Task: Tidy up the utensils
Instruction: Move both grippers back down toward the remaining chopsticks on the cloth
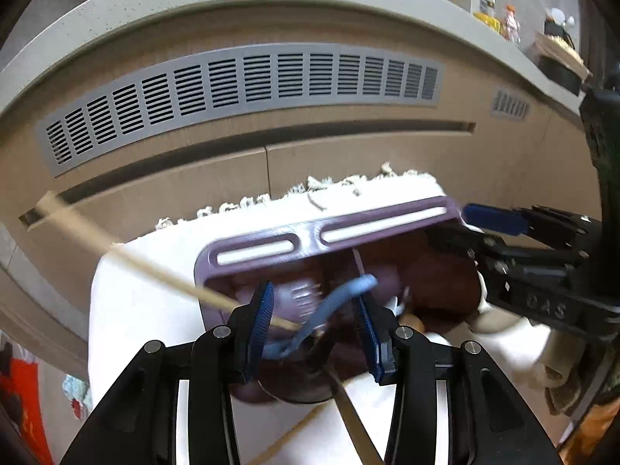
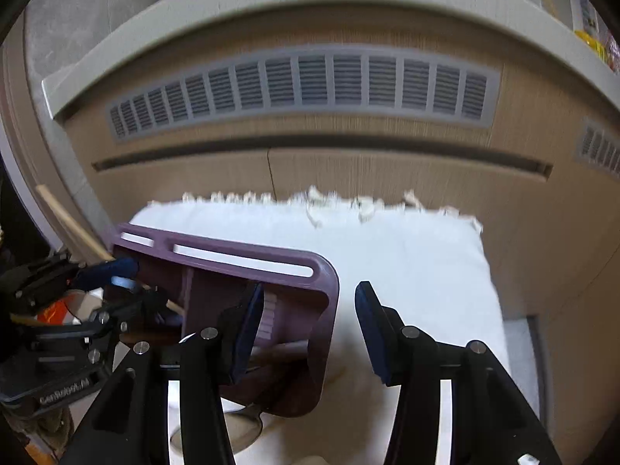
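A purple utensil caddy (image 1: 310, 234) with slotted rim stands on a white cloth (image 1: 135, 294). My left gripper (image 1: 314, 323) is open above the caddy's left compartment, with a light blue utensil (image 1: 329, 304) and a wooden chopstick (image 1: 147, 267) lying loose between its jaws. Clear and wooden utensils lie inside the caddy. My right gripper (image 2: 310, 329) is open and straddles the caddy's right wall (image 2: 321, 333), one finger inside and one outside. It also shows at the caddy's right end in the left wrist view (image 1: 500, 240).
A beige cabinet front with a grey vent grille (image 1: 248, 85) rises just behind the cloth. A countertop edge (image 1: 193, 4) runs above it. More wooden sticks (image 1: 348, 410) and a metal spoon (image 2: 244, 426) lie on the cloth near the caddy.
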Action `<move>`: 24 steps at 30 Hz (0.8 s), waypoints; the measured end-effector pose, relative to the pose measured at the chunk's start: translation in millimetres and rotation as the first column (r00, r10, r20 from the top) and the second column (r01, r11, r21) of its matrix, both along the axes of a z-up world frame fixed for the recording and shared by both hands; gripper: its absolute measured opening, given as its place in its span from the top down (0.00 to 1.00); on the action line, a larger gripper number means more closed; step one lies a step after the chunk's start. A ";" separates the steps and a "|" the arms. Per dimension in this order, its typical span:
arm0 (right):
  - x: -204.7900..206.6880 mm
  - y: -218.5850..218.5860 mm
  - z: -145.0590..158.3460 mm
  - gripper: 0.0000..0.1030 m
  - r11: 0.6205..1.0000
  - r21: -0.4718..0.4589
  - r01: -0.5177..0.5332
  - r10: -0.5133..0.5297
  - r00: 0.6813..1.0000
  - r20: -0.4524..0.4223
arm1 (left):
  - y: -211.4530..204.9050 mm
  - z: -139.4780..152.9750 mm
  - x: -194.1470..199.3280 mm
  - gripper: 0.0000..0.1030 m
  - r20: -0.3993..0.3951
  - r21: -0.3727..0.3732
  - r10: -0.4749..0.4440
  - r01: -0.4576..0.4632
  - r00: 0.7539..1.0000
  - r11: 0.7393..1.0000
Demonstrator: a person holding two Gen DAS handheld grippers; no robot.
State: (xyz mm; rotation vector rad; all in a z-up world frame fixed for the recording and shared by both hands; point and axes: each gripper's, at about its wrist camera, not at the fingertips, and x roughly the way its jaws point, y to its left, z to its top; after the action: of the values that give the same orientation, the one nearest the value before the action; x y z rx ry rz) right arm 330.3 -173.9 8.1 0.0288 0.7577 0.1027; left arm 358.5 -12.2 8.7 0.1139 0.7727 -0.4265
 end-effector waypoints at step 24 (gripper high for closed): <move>-50.9 10.0 -58.0 0.54 0.999 0.009 0.031 -0.029 0.978 -0.207 | -5.8 -51.6 -36.0 0.58 -0.145 0.135 -0.137 0.157 0.980 0.978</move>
State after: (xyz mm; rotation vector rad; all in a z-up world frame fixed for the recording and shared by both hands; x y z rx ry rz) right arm 279.3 -163.9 -49.9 0.0632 0.9649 0.0763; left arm 322.5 -18.0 -42.9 0.2829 0.9328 -0.5222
